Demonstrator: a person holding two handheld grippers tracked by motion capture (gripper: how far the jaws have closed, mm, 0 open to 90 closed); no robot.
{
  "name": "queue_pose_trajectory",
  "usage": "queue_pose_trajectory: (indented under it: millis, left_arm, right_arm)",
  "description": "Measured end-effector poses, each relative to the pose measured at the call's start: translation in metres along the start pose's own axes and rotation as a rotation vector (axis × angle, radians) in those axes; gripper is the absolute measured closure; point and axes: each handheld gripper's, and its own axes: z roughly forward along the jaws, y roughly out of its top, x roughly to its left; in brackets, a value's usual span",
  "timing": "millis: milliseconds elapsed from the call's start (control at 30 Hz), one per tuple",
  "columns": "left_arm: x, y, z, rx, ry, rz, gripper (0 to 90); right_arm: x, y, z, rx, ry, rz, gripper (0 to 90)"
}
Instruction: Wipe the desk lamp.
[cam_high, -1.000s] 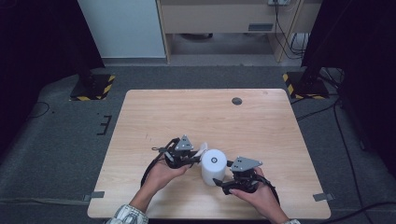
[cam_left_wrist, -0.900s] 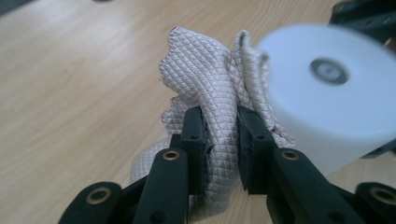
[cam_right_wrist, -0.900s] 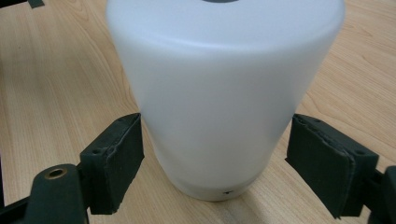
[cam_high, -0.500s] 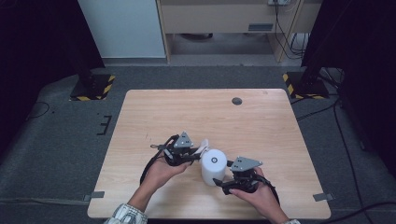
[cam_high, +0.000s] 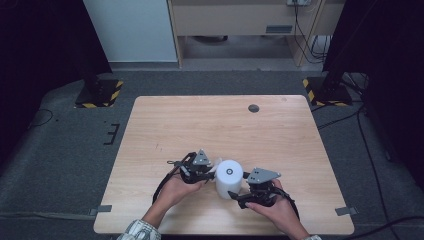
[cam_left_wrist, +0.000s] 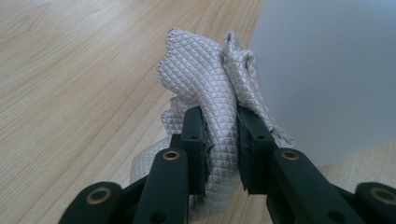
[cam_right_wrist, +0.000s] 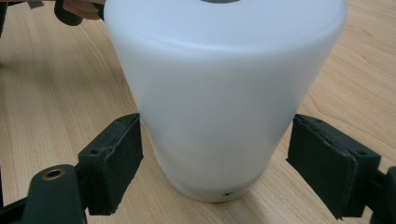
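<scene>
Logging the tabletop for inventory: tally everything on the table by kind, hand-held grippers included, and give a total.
White frosted cylinder: 1
White quilted cloth: 1
Small dark disc on the wooden table: 1
Hand-held grippers, left hand-held gripper and right hand-held gripper: 2
Total: 5

A lab or test room — the wooden surface (cam_high: 220, 125) stands on grey carpet (cam_high: 65, 165); black stands with hazard-striped bases (cam_high: 100, 93), dark curtains (cam_high: 35, 50) and loose cables (cam_high: 305, 35) surround it.

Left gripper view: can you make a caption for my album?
Left gripper pinches a quilted white cloth beside a white cylinder on the wooden table.
</scene>
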Motion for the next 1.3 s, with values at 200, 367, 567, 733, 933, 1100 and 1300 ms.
queue_pose_trajectory:
  millis: [200,367,567,733,933,1100,1300]
  left_arm:
    - [0.002,0.012,-0.019,-0.066,-0.005,-0.01,74.4]
    - [0.0,0.027,-0.039,-0.118,0.004,0.007,74.4]
    - [0.001,0.035,-0.043,-0.129,0.005,0.016,74.4]
    - [0.002,0.033,-0.033,-0.106,0.008,0.013,74.4]
    - [0.002,0.027,-0.015,-0.065,0.005,0.005,74.4]
    - [0.002,0.021,-0.001,-0.03,0.011,0.011,74.5]
    - [0.001,0.012,0.011,0.007,0.012,0.009,74.4]
  right_arm:
    - [0.0,0.0,0.0,-0.002,-0.002,-0.001,18.4]
    - [0.0,0.0,-0.001,-0.006,-0.003,0.0,18.5]
    - [-0.001,0.0,-0.001,-0.008,-0.005,0.001,18.5]
    - [-0.001,0.0,-0.001,-0.008,-0.007,0.001,18.7]
    - [-0.001,0.0,-0.001,-0.006,-0.007,0.002,17.5]
    - [-0.001,0.0,-0.001,-0.004,-0.009,0.004,16.6]
    - [-0.001,0.0,-0.001,-0.003,-0.008,0.003,16.6]
